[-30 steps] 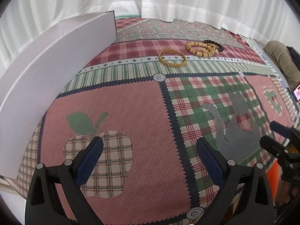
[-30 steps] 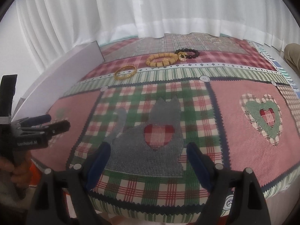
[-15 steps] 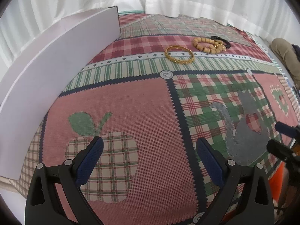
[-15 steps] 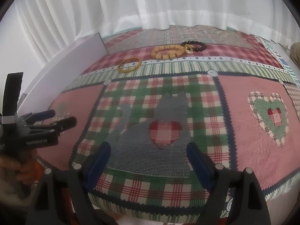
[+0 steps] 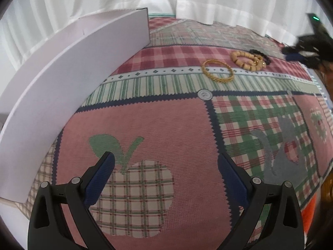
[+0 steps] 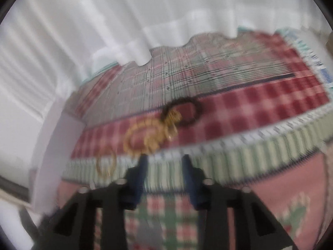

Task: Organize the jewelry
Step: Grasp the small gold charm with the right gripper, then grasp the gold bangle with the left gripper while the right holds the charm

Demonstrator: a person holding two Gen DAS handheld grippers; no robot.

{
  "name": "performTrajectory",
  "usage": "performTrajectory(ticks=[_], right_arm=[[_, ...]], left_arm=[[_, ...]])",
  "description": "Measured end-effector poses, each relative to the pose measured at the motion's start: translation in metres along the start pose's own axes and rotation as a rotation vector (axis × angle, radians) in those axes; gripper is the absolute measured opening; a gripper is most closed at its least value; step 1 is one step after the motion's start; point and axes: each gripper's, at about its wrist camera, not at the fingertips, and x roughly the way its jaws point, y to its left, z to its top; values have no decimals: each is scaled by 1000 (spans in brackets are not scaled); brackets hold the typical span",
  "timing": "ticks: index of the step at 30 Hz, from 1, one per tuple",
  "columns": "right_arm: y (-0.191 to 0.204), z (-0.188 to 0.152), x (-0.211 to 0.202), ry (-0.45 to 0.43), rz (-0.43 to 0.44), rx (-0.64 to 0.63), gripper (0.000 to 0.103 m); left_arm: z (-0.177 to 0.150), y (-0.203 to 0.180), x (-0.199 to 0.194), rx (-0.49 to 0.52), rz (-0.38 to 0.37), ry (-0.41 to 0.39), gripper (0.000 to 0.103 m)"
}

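Observation:
A gold bangle (image 5: 217, 70), a tan wooden-bead bracelet (image 5: 245, 60) and a black bead bracelet (image 5: 262, 55) lie together at the far side of the patchwork cloth (image 5: 166, 125). My left gripper (image 5: 165, 162) is open and empty, low over the apple patch. My right gripper (image 6: 165, 159) shows in a blurred view, jaws partly open and empty, just short of the tan bracelet (image 6: 143, 135), with the black bracelet (image 6: 183, 112) beyond and the bangle (image 6: 105, 163) to its left. It also shows in the left wrist view (image 5: 299, 55), near the bracelets.
A long white box (image 5: 68, 87) stands along the left edge of the cloth, also seen in the right wrist view (image 6: 52, 145). White curtains (image 5: 187, 0) hang behind the table.
My right gripper has swept forward across the cloth to the bracelets and its jaws have narrowed. My left gripper has shifted slightly forward and stays open.

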Motion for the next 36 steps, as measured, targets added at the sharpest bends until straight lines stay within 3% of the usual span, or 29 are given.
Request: performTrajectory(ticks=[6, 13, 15, 17, 24, 29, 36], right_arm=[[12, 38, 62, 58, -87, -18, 23], [20, 46, 90, 129, -203, -82, 25], [19, 47, 92, 147, -206, -89, 15], [19, 47, 92, 143, -185, -93, 12], [26, 40, 43, 25, -76, -78, 10], [41, 33, 2, -30, -21, -113, 10], [52, -3, -39, -78, 43, -170, 10]], left_arm=[[4, 10, 7, -29, 15, 11, 99], [4, 14, 20, -42, 14, 41, 99], [4, 11, 23, -35, 12, 48, 99], [4, 8, 23, -20, 13, 47, 99], [20, 2, 27, 14, 0, 46, 99], [55, -14, 37, 95, -44, 38, 99], [103, -54, 75, 211, -113, 54, 99]])
